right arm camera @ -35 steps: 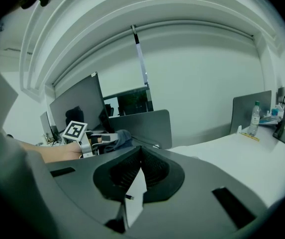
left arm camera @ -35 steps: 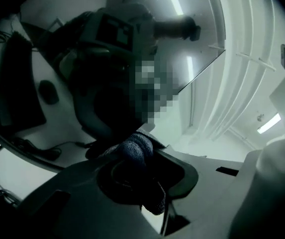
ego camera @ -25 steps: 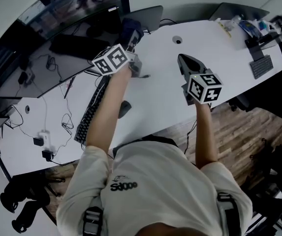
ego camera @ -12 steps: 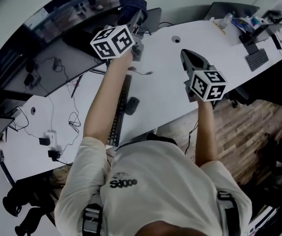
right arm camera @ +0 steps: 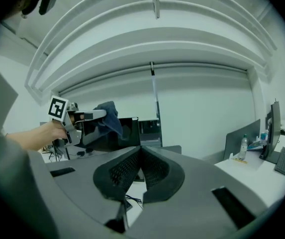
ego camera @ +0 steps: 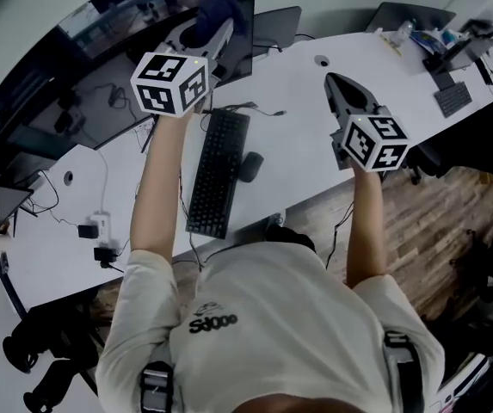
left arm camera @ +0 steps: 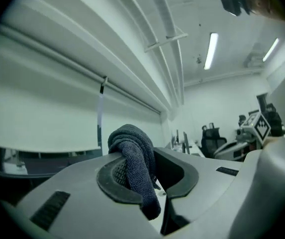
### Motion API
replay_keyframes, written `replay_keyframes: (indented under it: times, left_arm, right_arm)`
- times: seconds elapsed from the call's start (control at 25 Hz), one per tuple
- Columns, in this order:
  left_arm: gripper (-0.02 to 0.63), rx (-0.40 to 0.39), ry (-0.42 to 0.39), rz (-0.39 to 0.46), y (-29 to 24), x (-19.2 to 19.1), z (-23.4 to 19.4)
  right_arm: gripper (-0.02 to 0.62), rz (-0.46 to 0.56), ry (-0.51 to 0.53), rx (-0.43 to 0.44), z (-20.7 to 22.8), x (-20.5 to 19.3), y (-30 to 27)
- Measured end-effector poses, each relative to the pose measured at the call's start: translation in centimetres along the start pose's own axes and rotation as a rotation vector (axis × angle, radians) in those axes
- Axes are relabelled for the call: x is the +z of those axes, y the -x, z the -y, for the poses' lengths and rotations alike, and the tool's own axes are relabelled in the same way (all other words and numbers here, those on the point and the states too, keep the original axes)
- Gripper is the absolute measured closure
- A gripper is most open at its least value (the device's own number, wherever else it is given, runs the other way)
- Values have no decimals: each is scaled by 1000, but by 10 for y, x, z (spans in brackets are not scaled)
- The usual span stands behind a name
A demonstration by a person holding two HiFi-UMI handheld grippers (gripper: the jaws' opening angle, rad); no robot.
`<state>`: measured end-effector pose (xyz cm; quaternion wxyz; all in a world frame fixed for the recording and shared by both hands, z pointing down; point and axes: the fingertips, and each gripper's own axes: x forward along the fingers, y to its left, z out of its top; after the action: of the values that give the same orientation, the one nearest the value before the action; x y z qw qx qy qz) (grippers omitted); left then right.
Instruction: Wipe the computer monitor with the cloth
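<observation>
A long white desk (ego camera: 298, 144) ran under a dark monitor (ego camera: 100, 76). The left gripper (left arm camera: 149, 176) was clenched on the blue cloth (left arm camera: 135, 158), which bulged at twelve o'clock above its jaws, near the monitor's top edge. At three o'clock, the right gripper (right arm camera: 141, 168) hung closed and empty.
</observation>
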<state>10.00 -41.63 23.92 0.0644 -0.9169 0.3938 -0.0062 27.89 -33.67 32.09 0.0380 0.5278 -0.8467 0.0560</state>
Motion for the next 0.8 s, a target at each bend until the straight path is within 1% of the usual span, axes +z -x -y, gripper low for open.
replay_keyframes:
  times: [0.04,0.08,0.16,0.24,0.36,0.44,0.52,0.6,0.72,0.8]
  left_arm:
    - [531,12,-42,-7,16,1,-1]
    - [532,22,-66,-5,32,2,-3]
    - [531,41,-78,13,65,6,-6]
    - [531,66,-90,28,100,13,-8]
    - [531,94,-144,42,152,25,-4]
    - [531,98,-175,44,187,30,0]
    - [531,112,-182,44,221,34,2]
    - [532,134,-188,32,251,33,4]
    - [531,161,-245,-21,287,24,13]
    - [532,172,-262,-53,308,15,20]
  right_arm:
    - [600,12,10,4,-10,4,2]
    - [600,23,22,7,-21,8,4]
    - [600,47,47,17,-44,14,12]
    - [600,74,48,37,-66,20,21]
    - [600,113,36,68,-97,31,37]
    - [600,128,63,74,-119,37,46]
    - [600,139,92,83,-142,42,54]
    - [600,138,121,94,-164,41,61]
    - [600,129,166,115,-196,38,69]
    - [600,125,184,135,-217,36,74]
